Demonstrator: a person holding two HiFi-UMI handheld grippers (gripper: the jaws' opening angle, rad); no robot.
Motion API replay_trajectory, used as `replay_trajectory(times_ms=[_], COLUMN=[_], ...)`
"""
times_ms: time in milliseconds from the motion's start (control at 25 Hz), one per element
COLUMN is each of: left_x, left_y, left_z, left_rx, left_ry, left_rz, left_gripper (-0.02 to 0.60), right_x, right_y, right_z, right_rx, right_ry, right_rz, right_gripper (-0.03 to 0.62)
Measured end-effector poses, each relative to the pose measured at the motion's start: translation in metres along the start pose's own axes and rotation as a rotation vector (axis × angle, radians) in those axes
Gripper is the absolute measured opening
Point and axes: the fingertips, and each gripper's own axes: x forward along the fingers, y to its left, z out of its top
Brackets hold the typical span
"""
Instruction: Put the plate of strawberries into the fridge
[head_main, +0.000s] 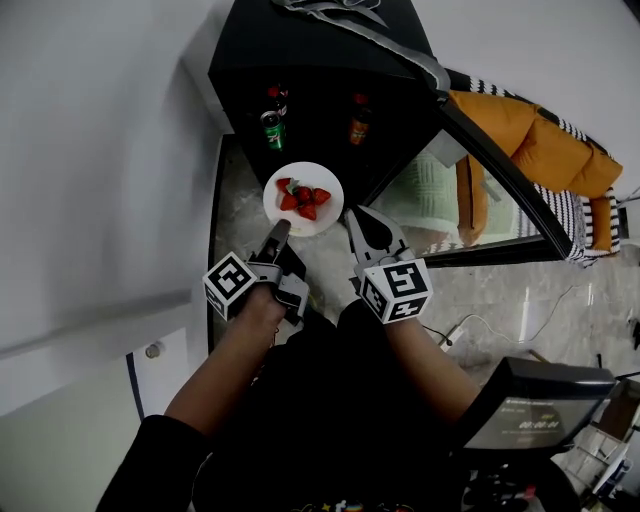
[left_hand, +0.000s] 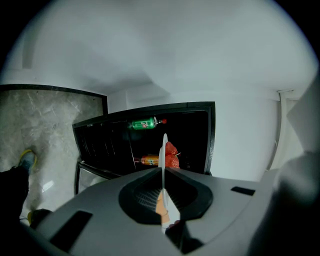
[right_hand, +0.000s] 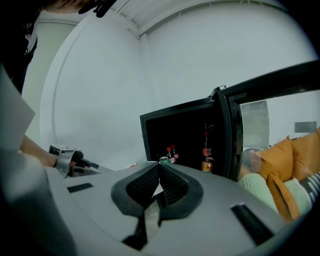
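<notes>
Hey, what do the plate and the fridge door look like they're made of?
Plate: white, smooth, thin-rimmed; likely ceramic or melamine, can't tell which. Fridge door: dark frame, possibly metal or plastic, around a clear pane, probably glass, since things behind show through.

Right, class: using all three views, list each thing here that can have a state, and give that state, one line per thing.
Fridge door: swung open.
Plate: held roughly level in front of the fridge, not yet inside.
Strawberries: lying on the plate.
Left gripper: jaws shut on the plate's rim.
Right gripper: jaws together, beside the plate.
Green can: upright inside the fridge.
</notes>
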Motion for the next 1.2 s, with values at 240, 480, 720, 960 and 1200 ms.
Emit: replay_trajectory(times_ms=[240, 480, 720, 960, 1200], left_x=[0.000, 0.044, 0.069, 0.008, 0.004], left_y=[-0.004, 0.017, 0.036, 0.009, 0.012], left_z=[0.003, 0.004, 0.007, 0.003, 0.004], left_rx=[0.000, 0.023, 0.026, 0.013, 0.040], left_ry=[-0.011, -0.023, -0.032, -0.042, -0.026], left_rz=[0.020, 0.018, 0.038, -0.093, -0.167], left_gripper=[0.018, 0.018, 0.018, 0.018, 0.018], right_x=[0.004, 0.034, 0.064, 0.011, -0.006], right_y=[-0.001, -0.030, -0.049, 0.012, 0.030], right_z=[0.007, -0.006, -0.016, 0.007, -0.007], right_rx=[0.004, -0.021, -0.028, -0.108, -0.157], right_ry=[0.015, 0.025, 0.020, -0.043, -0.072], right_rz=[0.016, 0.041, 0.058, 0.026, 0.000], right_gripper=[0.006, 0.006, 0.006, 0.006, 0.006])
